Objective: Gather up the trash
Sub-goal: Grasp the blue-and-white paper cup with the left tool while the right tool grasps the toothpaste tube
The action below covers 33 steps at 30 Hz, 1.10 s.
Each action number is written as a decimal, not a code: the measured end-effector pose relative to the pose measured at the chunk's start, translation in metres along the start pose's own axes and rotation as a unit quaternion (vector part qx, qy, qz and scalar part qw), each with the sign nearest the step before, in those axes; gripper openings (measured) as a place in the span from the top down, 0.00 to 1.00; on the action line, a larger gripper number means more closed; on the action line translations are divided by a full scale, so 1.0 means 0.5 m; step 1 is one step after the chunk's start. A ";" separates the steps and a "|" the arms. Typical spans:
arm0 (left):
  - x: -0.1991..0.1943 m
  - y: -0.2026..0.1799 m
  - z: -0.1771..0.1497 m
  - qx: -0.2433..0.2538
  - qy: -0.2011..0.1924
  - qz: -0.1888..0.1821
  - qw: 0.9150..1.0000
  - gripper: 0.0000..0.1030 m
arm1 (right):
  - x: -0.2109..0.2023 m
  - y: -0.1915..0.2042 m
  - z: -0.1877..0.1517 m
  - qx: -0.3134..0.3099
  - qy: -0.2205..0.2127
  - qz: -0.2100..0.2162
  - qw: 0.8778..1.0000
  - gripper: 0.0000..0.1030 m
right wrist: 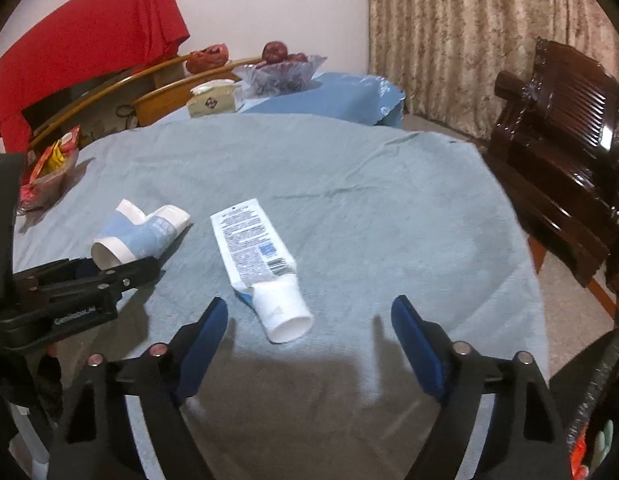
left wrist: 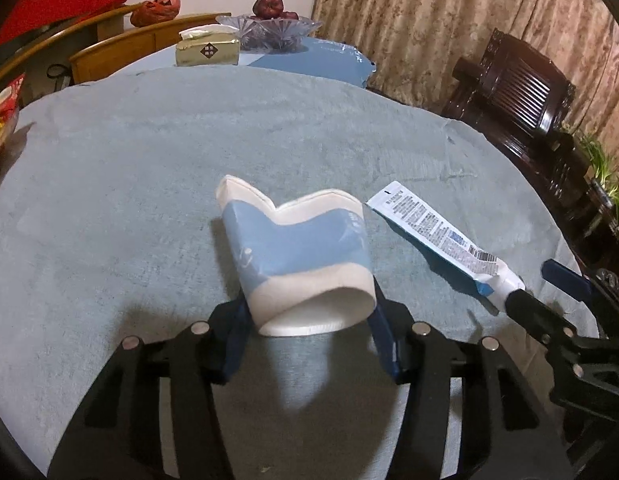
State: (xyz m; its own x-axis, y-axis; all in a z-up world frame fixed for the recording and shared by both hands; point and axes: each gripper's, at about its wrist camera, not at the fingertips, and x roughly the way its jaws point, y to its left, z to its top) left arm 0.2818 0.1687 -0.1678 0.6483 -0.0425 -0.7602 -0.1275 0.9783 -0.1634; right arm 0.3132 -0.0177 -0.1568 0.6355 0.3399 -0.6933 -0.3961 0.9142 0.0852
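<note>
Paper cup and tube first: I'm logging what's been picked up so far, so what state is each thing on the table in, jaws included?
Paper cup: crushed, on its side, base end between the left jaws.
Left gripper: jaws pressed on the cup's base.
Tube: squeezed flat, lying on the cloth, cap end toward the right gripper, not gripped.
Right gripper: jaws open, either side of the cap.
Tissue box: open, tissue sticking out.

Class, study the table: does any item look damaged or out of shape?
Yes. The paper cup lies on its side, rim crushed inward. The tube beside it is squeezed flat, lying capless on the tablecloth.
</note>
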 end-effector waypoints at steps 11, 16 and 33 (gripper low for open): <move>-0.013 0.011 -0.005 0.009 -0.003 0.009 1.000 0.52 | 0.040 0.023 0.005 -0.005 0.035 0.019 0.999 0.47; -0.014 0.011 -0.007 0.010 -0.002 0.010 1.000 0.52 | 0.044 0.022 0.007 -0.006 0.039 0.018 0.999 0.67; -0.047 -0.025 -0.027 0.021 -0.008 -0.006 1.000 0.52 | -0.030 0.005 -0.019 0.026 0.004 0.024 0.999 0.72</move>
State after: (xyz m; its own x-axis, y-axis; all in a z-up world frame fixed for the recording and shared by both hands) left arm 0.2580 0.1546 -0.1562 0.6618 -0.0518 -0.7479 -0.0880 0.9853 -0.1462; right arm 0.2961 -0.0227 -0.1530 0.6104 0.3826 -0.6936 -0.3911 0.9070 0.1561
